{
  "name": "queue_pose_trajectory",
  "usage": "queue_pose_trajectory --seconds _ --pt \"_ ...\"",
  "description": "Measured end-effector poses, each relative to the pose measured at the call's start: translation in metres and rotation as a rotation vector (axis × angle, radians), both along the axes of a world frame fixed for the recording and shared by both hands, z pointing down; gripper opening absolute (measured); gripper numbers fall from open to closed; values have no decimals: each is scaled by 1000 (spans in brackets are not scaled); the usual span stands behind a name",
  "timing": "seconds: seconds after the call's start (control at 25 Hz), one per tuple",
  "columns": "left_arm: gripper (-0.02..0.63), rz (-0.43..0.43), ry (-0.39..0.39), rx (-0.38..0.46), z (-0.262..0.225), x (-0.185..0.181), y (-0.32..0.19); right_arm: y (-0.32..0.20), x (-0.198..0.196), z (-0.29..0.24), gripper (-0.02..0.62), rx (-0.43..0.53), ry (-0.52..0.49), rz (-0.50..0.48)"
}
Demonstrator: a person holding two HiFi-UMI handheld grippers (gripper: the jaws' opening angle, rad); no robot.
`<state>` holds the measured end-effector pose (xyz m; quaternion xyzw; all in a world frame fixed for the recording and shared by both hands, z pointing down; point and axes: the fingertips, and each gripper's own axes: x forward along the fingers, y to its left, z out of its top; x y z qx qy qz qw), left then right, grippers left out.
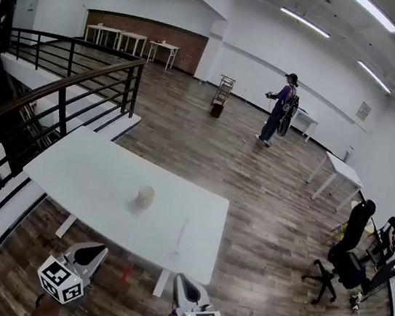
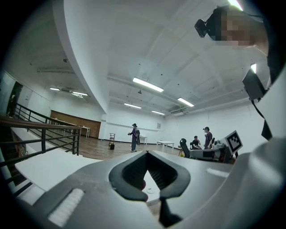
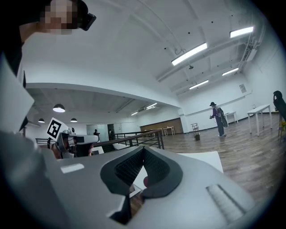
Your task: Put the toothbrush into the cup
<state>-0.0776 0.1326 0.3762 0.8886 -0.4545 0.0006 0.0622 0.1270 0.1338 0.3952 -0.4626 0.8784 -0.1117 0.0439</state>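
Observation:
A pale cup (image 1: 144,197) stands upright near the middle of the white table (image 1: 92,175). To its right a thin white toothbrush (image 1: 182,232) lies flat near the table's front edge. My left gripper (image 1: 97,251) and my right gripper (image 1: 182,282) are held level in front of that edge, short of the table and touching nothing. Both have their jaws together and hold nothing. In the left gripper view the left gripper (image 2: 152,196) shows only a sliver of table top between its pads. The right gripper (image 3: 136,190) looks the same in its own view.
A black railing (image 1: 61,89) runs along the table's left side over a drop. A small red thing (image 1: 125,274) lies on the wooden floor under the table's front edge. A person (image 1: 278,108) stands far back. More white tables (image 1: 339,171) and seated people (image 1: 392,234) are at the right.

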Motion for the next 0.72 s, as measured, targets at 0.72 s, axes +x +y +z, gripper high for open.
queue_pose_trajectory --seconds 0.72 --pt "6 50 27 -24 18 -12 -109 -97 -11 17 8 -33 35 59"
